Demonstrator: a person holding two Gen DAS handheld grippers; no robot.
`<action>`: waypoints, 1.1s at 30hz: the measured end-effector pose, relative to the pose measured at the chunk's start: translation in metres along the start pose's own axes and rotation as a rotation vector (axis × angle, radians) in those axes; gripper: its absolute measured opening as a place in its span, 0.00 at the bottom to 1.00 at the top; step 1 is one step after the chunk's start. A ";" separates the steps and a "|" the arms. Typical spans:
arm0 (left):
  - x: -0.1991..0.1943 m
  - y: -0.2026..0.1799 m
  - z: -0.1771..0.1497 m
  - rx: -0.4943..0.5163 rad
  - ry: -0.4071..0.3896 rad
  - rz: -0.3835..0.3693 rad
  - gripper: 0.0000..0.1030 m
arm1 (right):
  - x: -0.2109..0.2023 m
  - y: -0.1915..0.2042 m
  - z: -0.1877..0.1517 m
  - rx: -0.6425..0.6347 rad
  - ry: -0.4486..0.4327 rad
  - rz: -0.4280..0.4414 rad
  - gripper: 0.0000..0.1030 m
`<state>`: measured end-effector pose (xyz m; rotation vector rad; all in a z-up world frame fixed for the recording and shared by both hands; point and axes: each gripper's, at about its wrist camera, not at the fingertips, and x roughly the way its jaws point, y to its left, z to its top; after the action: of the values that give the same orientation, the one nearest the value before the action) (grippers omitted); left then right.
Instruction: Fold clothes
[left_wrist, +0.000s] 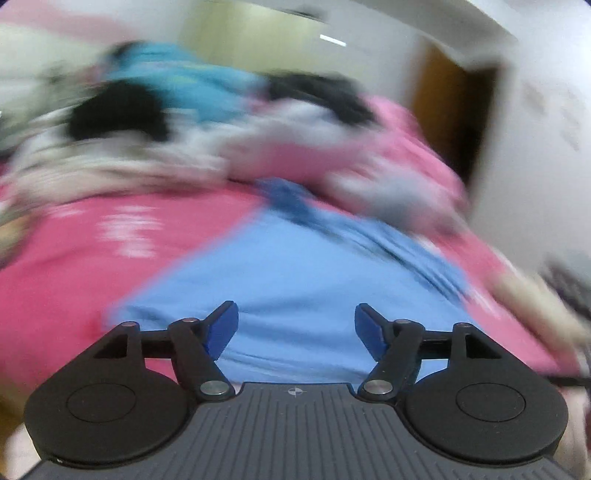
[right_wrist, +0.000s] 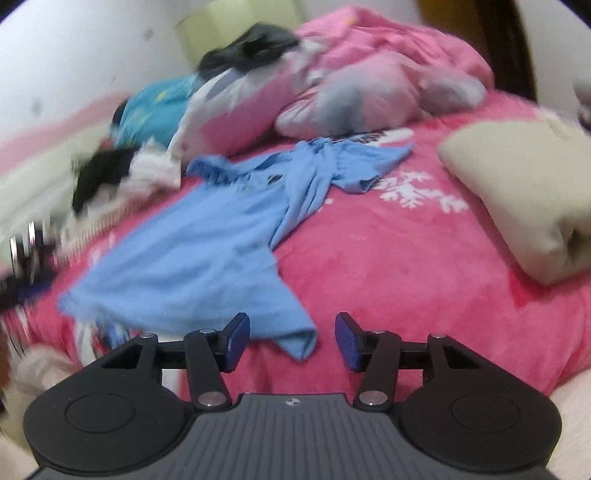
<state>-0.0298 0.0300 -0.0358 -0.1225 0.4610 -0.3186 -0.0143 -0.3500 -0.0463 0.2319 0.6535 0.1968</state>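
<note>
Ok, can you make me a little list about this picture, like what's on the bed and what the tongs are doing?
place: bed with pink blanket
main thing: blue shirt, spread out but rumpled, one sleeve twisted
shirt corner: curled up, just ahead of right tongs
left tongs: open, over the shirt, holding nothing
right tongs: open, holding nothing
behind shirt: clothes pile, pink, teal, black and white
right side: beige bundle, looks folded
blanket pattern: white snowflakes
sharpness: left view very blurry

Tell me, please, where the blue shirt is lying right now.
The blue shirt lies spread on the pink blanket, centre-left in the right wrist view, its near corner just ahead of the right hand-held gripper.
</note>
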 end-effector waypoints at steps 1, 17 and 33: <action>0.009 -0.021 -0.003 0.090 0.026 -0.047 0.71 | 0.000 0.004 -0.002 -0.038 -0.005 -0.009 0.52; 0.077 -0.142 -0.023 0.583 0.084 -0.130 0.43 | -0.074 0.050 0.027 -0.583 -0.408 -0.085 0.06; 0.057 -0.070 -0.018 0.230 0.204 -0.175 0.23 | -0.050 0.015 -0.042 -0.553 0.063 -0.015 0.20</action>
<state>-0.0087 -0.0553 -0.0622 0.0950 0.6131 -0.5567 -0.0812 -0.3424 -0.0461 -0.3113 0.6393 0.3622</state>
